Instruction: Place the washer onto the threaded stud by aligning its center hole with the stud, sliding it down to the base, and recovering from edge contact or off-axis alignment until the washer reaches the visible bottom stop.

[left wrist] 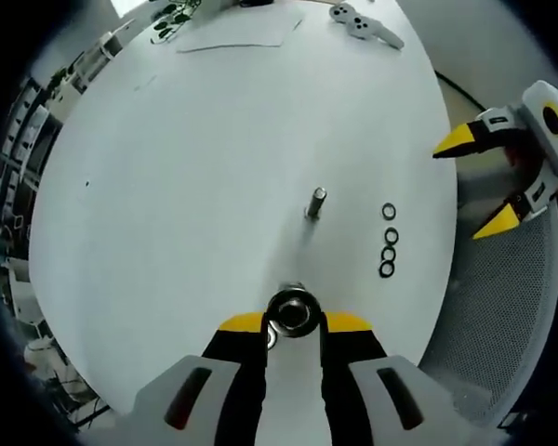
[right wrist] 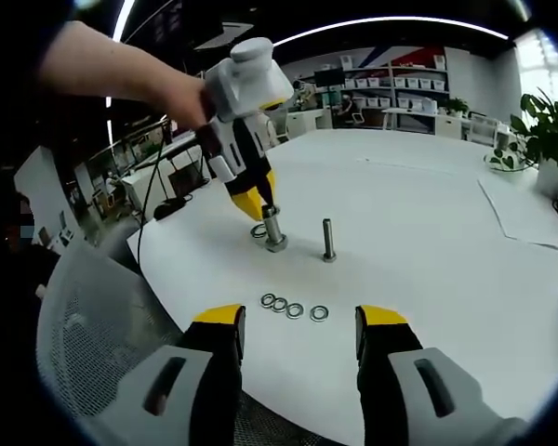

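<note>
On the white round surface [right wrist: 465, 269] a threaded stud [right wrist: 328, 239] stands upright and bare, with no washer on it that I can make out, so the main work of the task looks undone. Four washers [right wrist: 293, 308] lie flat in a short row near the surface's edge, just beyond the right tool [right wrist: 299, 321], and none is lifted yet. That right tool hovers low over the edge with its yellow-tipped jaws well apart and nothing between them, pointed toward the row and the stud behind it. Near the stud, the left tool [right wrist: 260, 206] comes down steeply from a person's hand [right wrist: 181, 98], its tips closed around a second metal post [right wrist: 274, 228], a short cylinder standing on the surface with a ring lying at its foot. In the left gripper view this post [left wrist: 292, 311] sits pinched between the yellow tips, seen from above as a dark round top, with the stud [left wrist: 315, 203] farther ahead and the washers [left wrist: 389, 240] off to its side. My judgement: the left hand is steadying hardware, while picking a washer, aligning its hole and sliding it down to the base all remain.
</note>
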`<action>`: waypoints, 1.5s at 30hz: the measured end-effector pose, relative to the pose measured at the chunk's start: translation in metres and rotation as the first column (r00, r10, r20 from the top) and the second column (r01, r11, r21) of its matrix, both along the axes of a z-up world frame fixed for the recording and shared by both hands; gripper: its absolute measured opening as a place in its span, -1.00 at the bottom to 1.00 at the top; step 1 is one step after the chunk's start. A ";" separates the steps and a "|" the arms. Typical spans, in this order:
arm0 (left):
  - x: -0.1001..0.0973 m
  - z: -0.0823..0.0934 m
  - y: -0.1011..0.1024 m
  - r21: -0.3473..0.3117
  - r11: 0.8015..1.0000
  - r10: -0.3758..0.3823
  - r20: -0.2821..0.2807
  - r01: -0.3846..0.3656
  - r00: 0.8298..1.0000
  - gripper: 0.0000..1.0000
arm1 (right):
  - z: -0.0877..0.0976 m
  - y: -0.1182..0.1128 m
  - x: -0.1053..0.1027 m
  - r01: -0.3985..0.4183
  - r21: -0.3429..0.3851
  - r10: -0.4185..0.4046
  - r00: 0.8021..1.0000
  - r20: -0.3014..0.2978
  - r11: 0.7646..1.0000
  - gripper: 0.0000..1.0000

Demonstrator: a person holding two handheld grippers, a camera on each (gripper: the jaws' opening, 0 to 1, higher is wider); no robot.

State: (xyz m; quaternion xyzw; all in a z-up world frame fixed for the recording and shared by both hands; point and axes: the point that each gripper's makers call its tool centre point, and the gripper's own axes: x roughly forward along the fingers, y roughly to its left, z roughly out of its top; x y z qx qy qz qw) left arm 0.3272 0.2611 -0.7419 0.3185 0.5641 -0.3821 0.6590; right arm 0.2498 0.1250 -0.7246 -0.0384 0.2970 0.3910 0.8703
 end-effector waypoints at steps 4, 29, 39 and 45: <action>0.000 -0.006 -0.001 0.007 1.000 -0.002 0.000 0.002 1.000 -0.62 | 0.000 0.000 0.000 0.001 0.000 -0.001 1.000 0.000 1.000 0.00; 0.000 -0.039 0.000 0.051 0.999 0.002 -0.016 -0.001 1.000 -0.62 | -0.001 -0.001 0.001 0.010 -0.001 -0.010 1.000 -0.001 1.000 0.00; 0.001 -0.042 0.002 0.046 0.999 0.004 -0.009 -0.003 1.000 -0.61 | 0.000 -0.001 0.001 0.011 -0.003 -0.011 1.000 -0.001 1.000 0.00; 0.000 -0.043 0.002 0.048 0.999 -0.012 -0.004 0.012 1.000 -0.59 | -0.001 -0.001 0.001 0.009 -0.006 -0.009 1.000 -0.003 1.000 0.00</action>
